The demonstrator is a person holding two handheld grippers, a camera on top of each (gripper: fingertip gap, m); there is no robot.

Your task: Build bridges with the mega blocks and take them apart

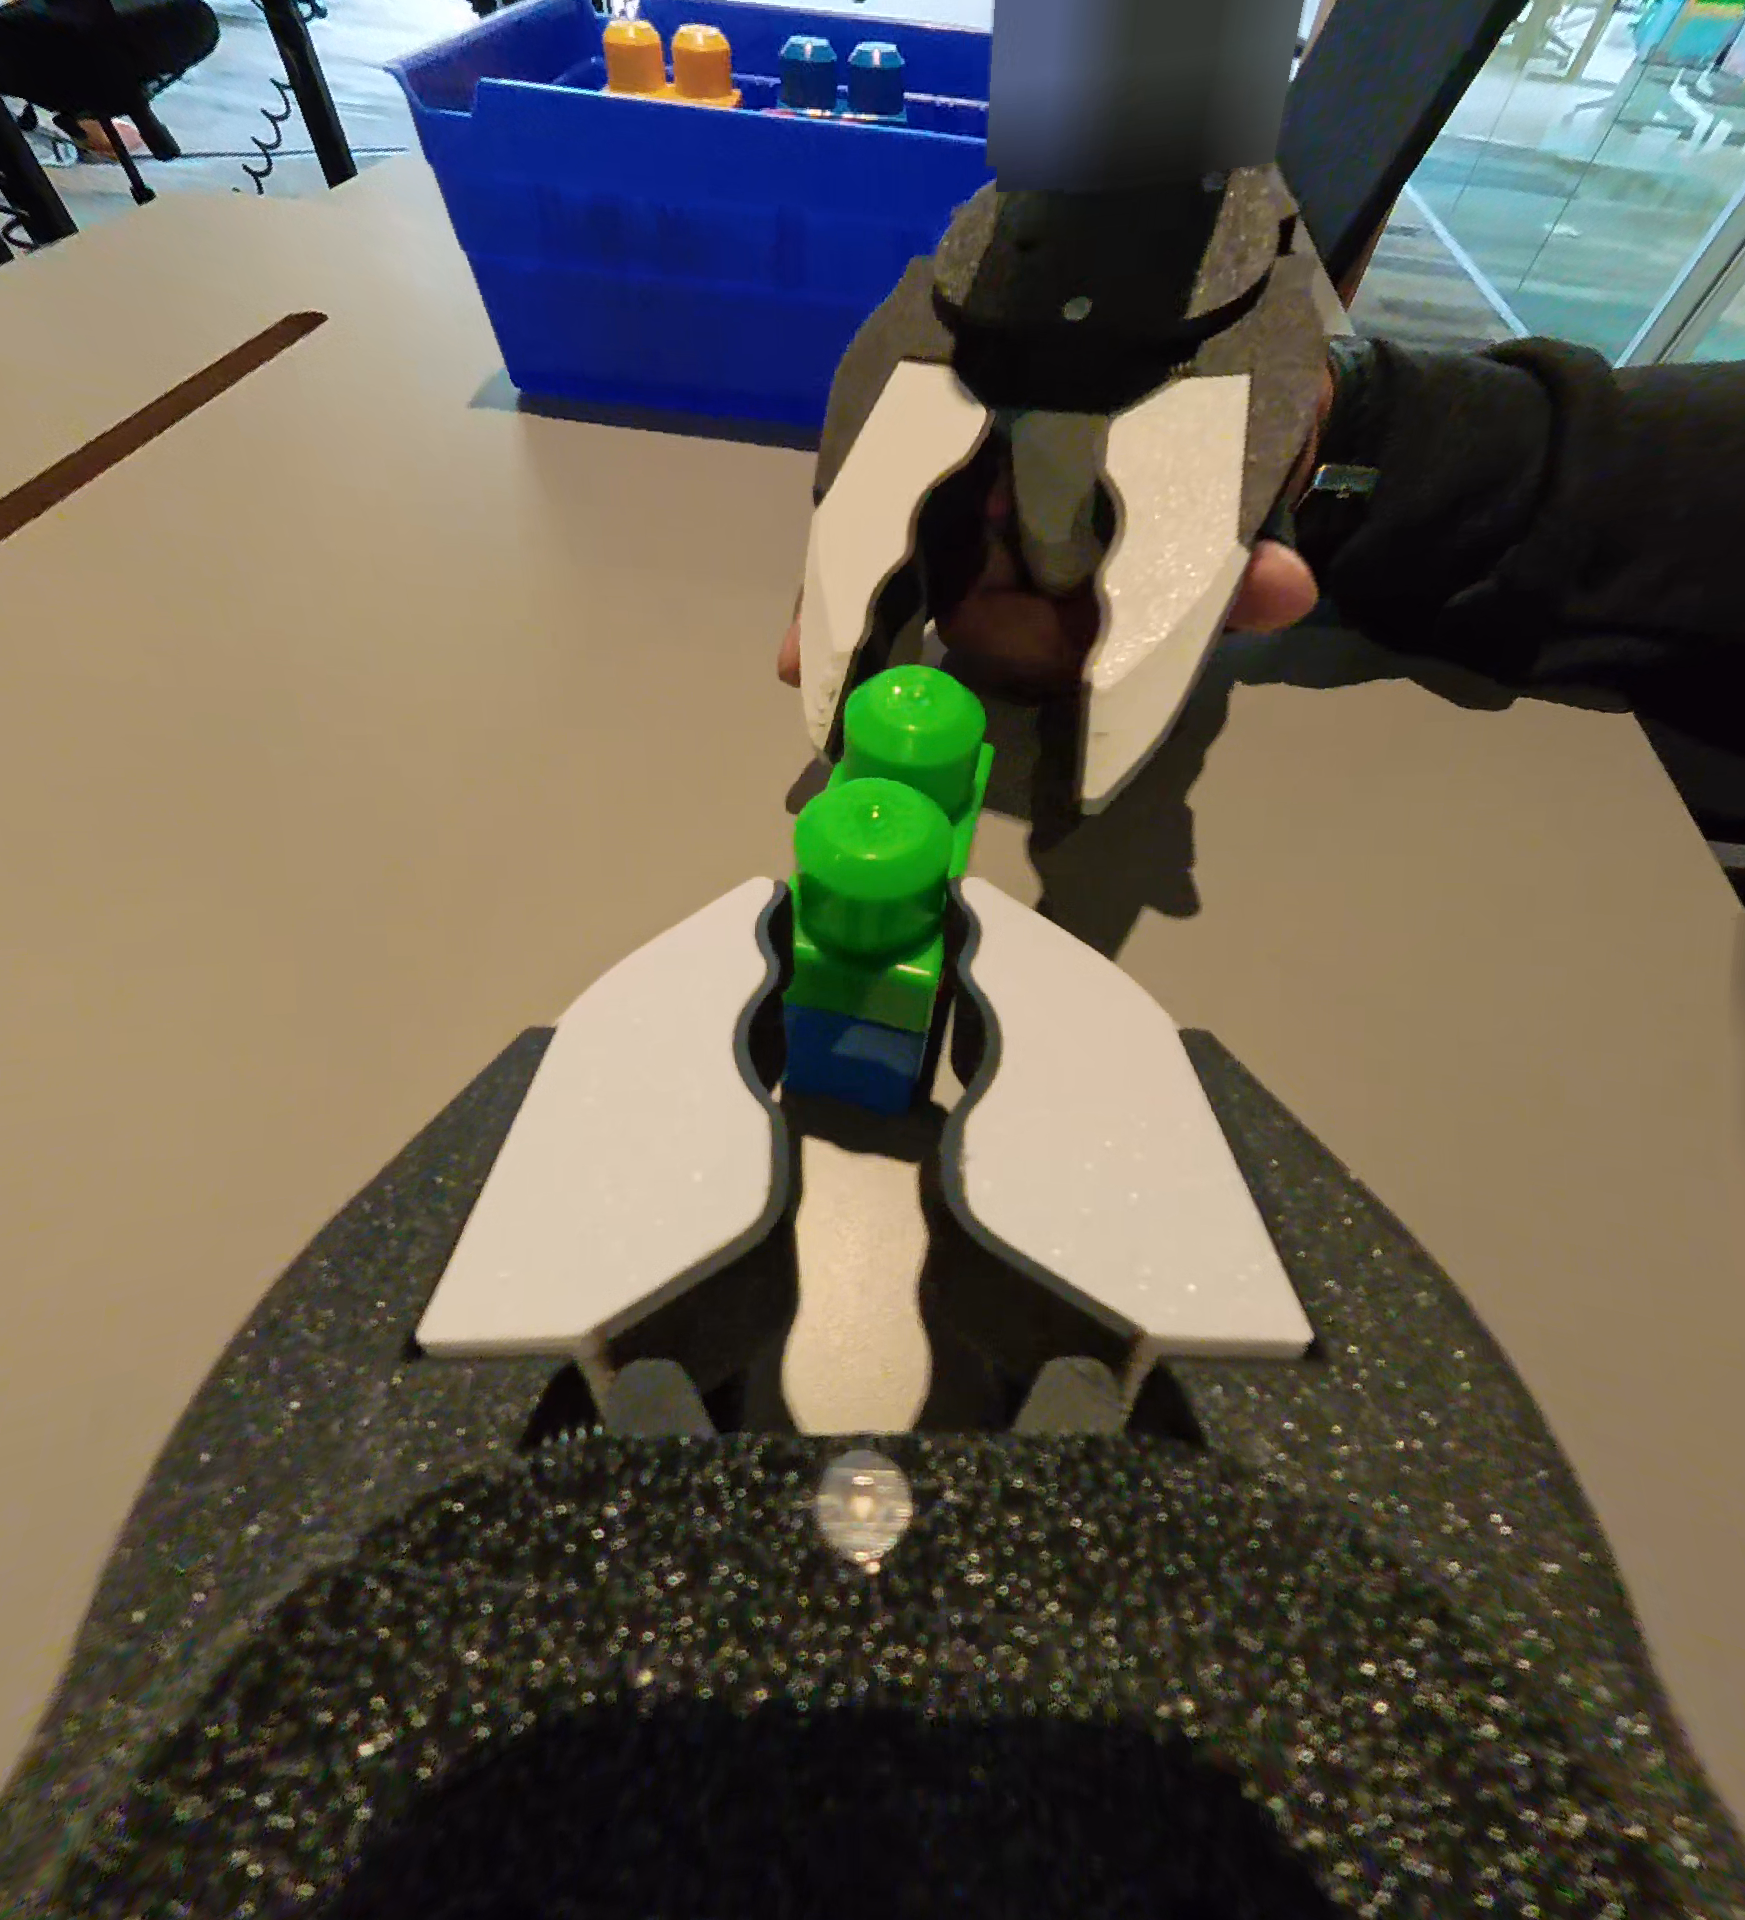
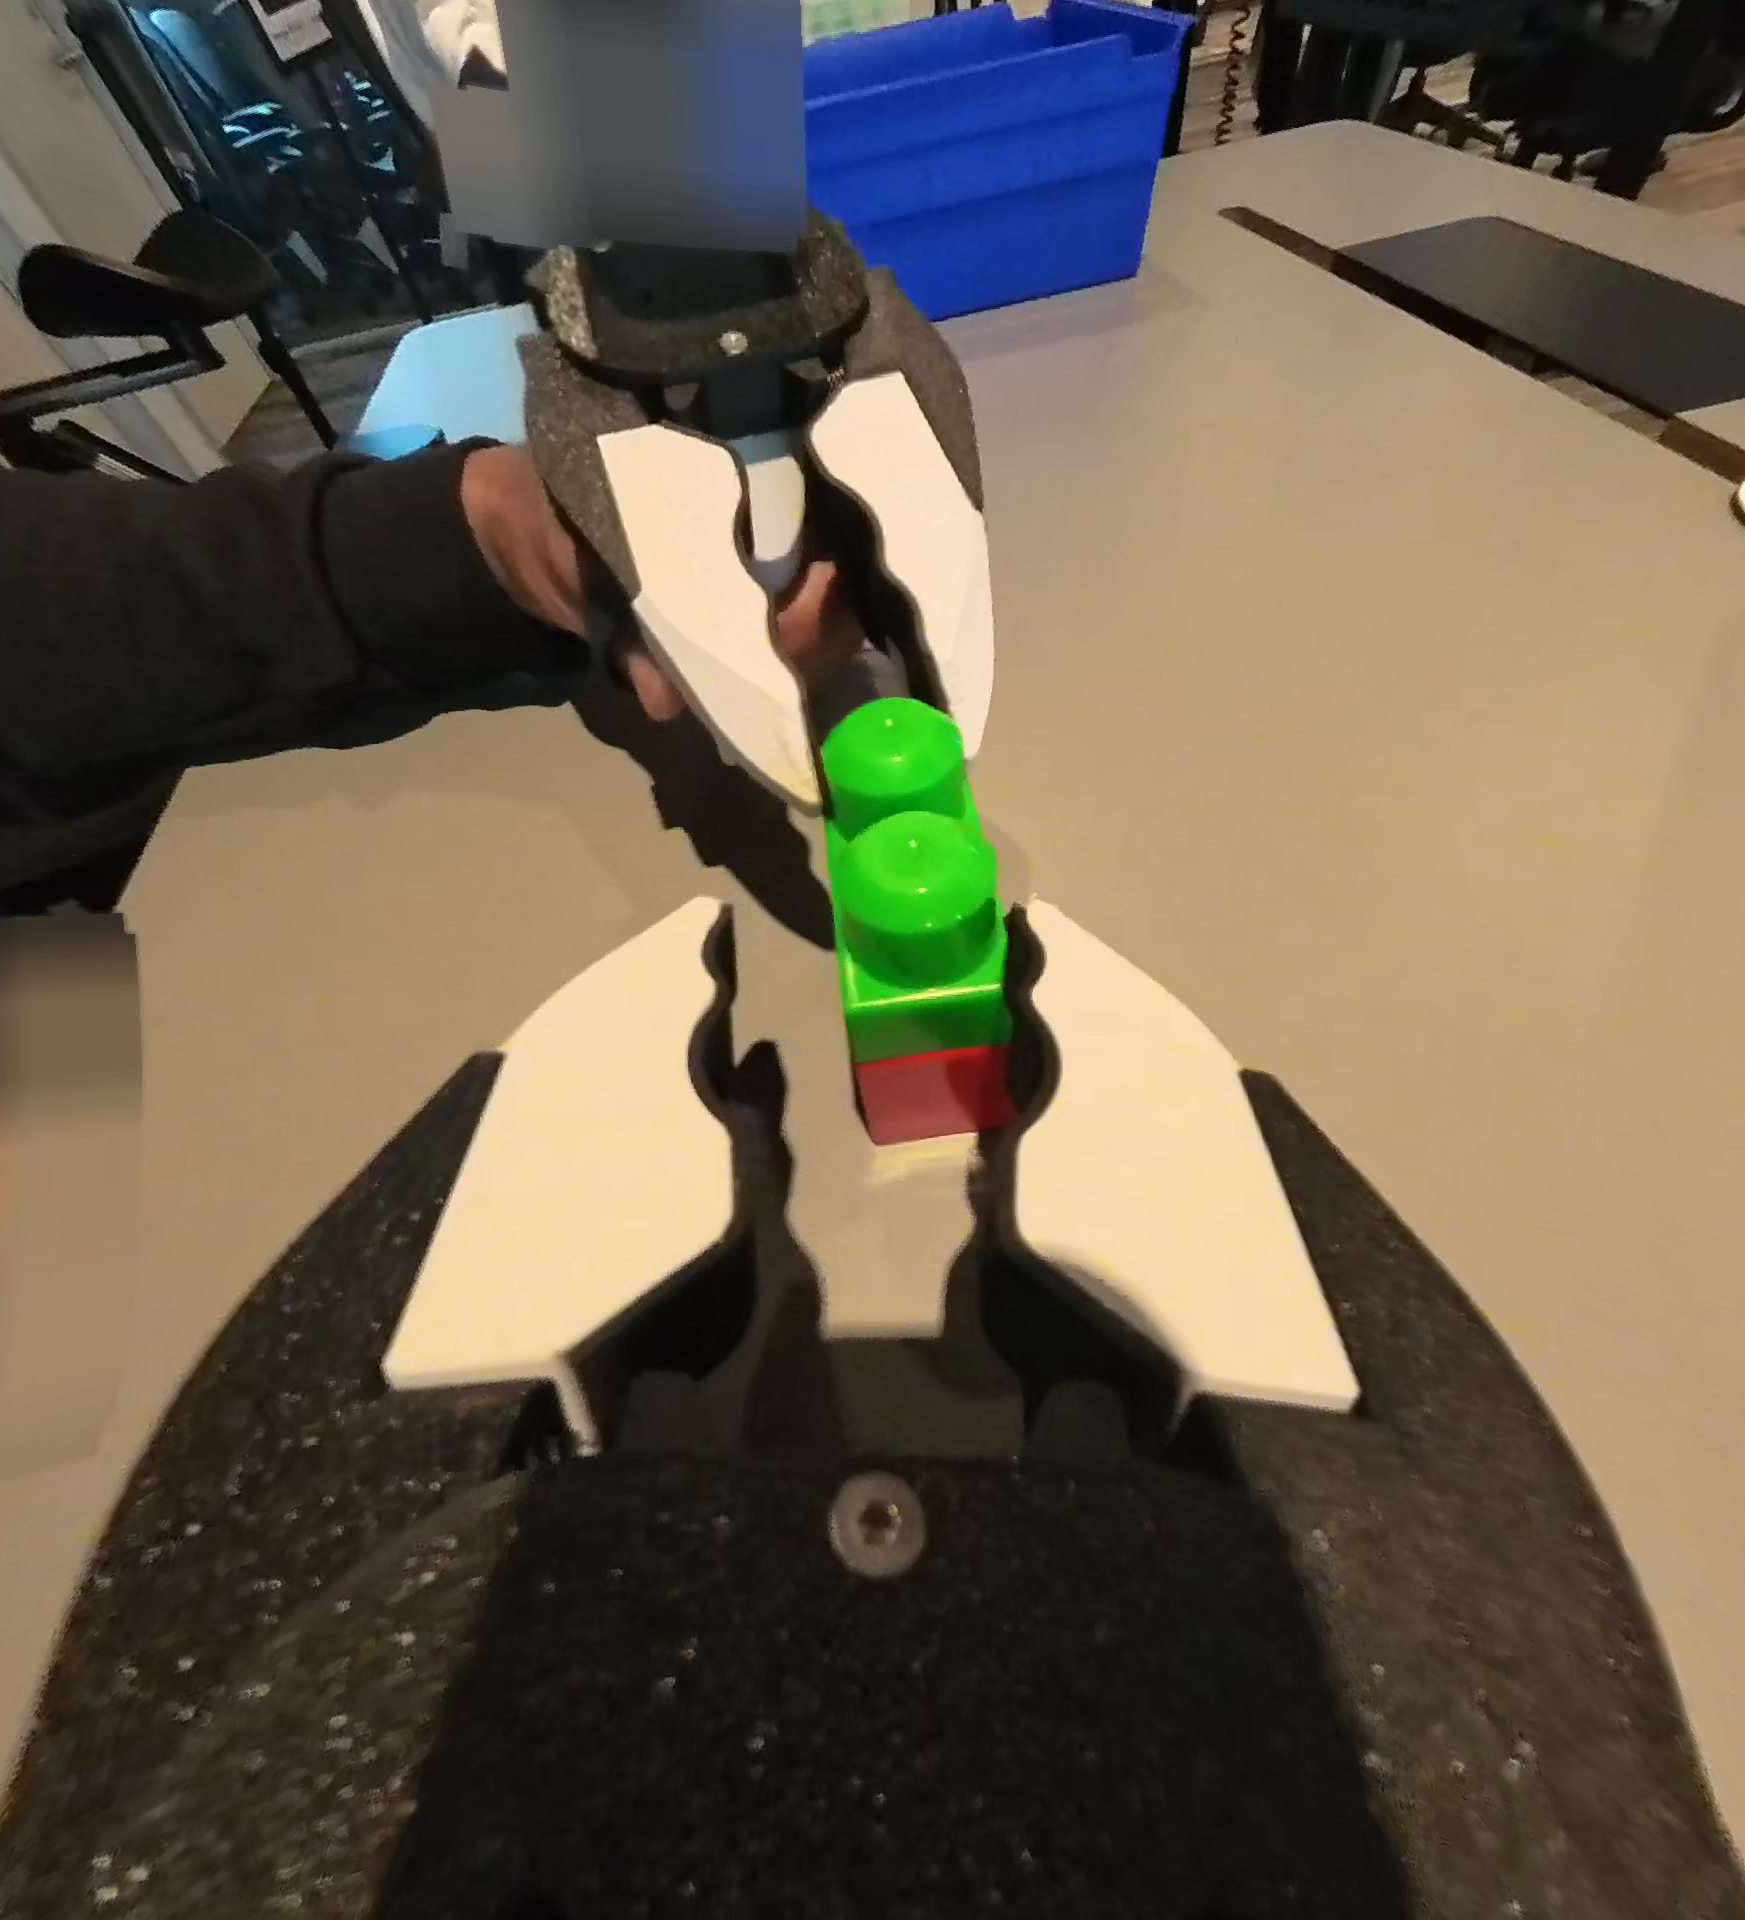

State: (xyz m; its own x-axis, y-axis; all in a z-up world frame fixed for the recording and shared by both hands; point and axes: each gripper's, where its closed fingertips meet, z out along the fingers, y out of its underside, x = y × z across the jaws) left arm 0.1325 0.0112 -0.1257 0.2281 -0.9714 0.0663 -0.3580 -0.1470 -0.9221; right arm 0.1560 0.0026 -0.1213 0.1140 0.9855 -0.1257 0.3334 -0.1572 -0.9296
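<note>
A small bridge stands on the grey surface (image 1: 328, 831): a green two-stud block (image 1: 883, 831) is laid as the span across a blue block (image 1: 852, 1060) at one end and a red block (image 2: 935, 1096) at the other. Each support is seen in only one wrist view, so how well the studs are seated cannot be told.

The left gripper (image 1: 863, 904) is set around the blue-end of the span, its fingers (image 1: 660, 1091) pinching the green block at its sides, or very nearly so; no gap is visible on either side. The right gripper (image 2: 873, 920) is placed at the red end with its fingers (image 2: 1138, 1122) spread: the right-hand one lies against the blocks, while the other stands well clear.

Several failures are judged possible from here. If the span is pulled upward while only one end is held, it may be levered, and the free support may be tipped or dragged across the surface. If the right gripper is closed off-centre, as its offset suggests, the red block may be pushed sideways before it is caught and the bridge twisted apart unevenly. A tight stud fit may cause a support to be lifted with the span and then dropped.

Farther off, a blue bin (image 1: 660, 239) holding orange blocks (image 1: 665, 62) and dark blue blocks (image 1: 837, 73) is seen.
</note>
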